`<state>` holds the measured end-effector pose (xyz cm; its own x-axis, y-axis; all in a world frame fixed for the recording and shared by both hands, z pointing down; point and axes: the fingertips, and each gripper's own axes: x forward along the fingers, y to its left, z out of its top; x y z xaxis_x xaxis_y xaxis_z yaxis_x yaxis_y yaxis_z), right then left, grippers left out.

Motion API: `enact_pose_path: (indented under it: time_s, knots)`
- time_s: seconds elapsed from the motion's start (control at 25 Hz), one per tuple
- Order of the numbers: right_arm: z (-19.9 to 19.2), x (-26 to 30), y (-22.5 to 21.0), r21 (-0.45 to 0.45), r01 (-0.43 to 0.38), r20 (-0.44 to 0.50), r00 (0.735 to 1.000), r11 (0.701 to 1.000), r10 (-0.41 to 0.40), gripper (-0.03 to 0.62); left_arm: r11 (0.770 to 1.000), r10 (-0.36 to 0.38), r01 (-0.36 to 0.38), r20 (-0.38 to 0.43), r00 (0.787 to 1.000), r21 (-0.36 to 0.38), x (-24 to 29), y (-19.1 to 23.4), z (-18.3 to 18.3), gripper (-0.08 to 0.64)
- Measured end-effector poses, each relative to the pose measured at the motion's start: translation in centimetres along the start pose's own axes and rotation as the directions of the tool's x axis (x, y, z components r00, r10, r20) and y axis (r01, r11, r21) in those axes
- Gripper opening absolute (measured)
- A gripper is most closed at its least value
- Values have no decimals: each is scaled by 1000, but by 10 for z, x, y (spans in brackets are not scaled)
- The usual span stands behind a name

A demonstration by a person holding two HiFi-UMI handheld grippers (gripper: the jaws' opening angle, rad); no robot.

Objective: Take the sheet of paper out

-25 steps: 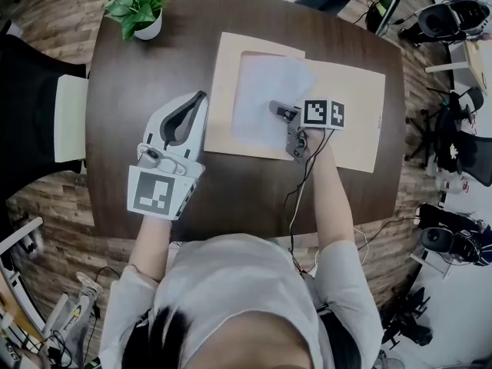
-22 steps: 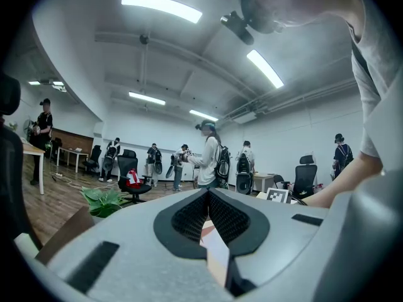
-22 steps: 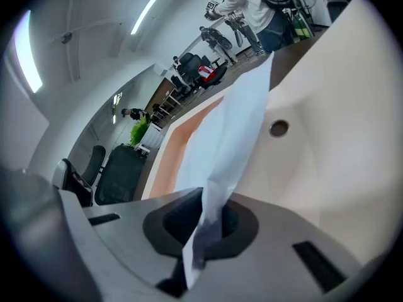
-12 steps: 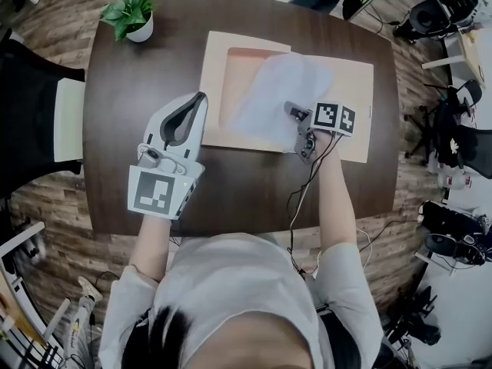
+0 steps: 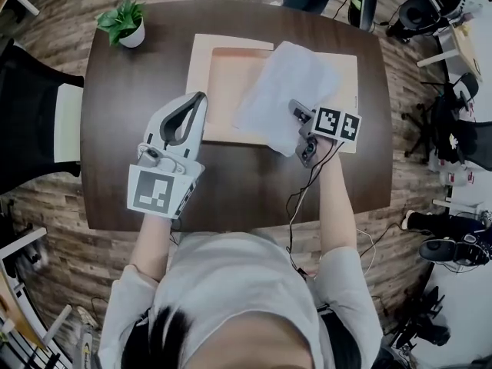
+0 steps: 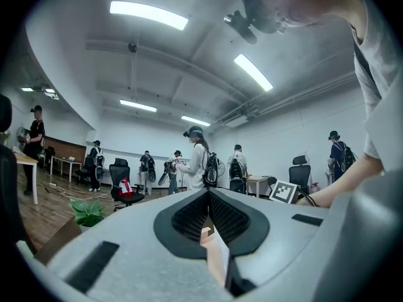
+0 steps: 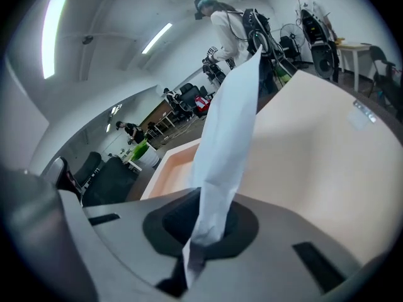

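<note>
Dragged the sheet of paper (image 5: 286,83) toward the right and near side since a second ago. Covered most of the open folder (image 5: 223,91)'s left half then; hangs slantwise over the middle and right half now, with the peach left half bared.

Clamps it by its near corner in the right gripper (image 5: 295,108), jaws tight on the paper and tilted downward. Seen from that gripper, rises out of the pinch as a crumpled white strip, lifted off the folder beneath.

Keeps the left gripper (image 5: 201,97) at the folder's left edge, closed on a thin peach strip. Looks to be that edge, though neither view makes it certain.

Shifted the folder little on the counter (image 5: 131,106); left the potted plant (image 5: 123,23) at the far left corner alone.

Means the removal is nearly done. No longer lies flat inside, yet still overlaps the right half, the far corner perhaps resting on it. Needs only more travel up and away to the right, kept gentle to avoid tearing at the pinched corner or dragging the folder along.
</note>
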<state>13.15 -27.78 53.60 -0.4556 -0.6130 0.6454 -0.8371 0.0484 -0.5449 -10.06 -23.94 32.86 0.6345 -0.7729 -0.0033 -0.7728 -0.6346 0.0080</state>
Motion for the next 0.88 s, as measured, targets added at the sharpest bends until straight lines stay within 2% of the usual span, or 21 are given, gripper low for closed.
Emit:
enact_pose_path:
  time_s: [0.32,0.64,0.88]
  knots:
    - [9,-33,13,-128,9,81,997,992,2,14,999,-19,19,17,1000,29,-1,-24,13,9]
    - [5,-69,27,-260,34,139,990,965,3,14,997,-36,34,28,999,68,-8,-51,26,9]
    - [6,-94,37,-319,61,180,984,946,-3,14,995,-49,45,40,998,85,-9,-67,37,9]
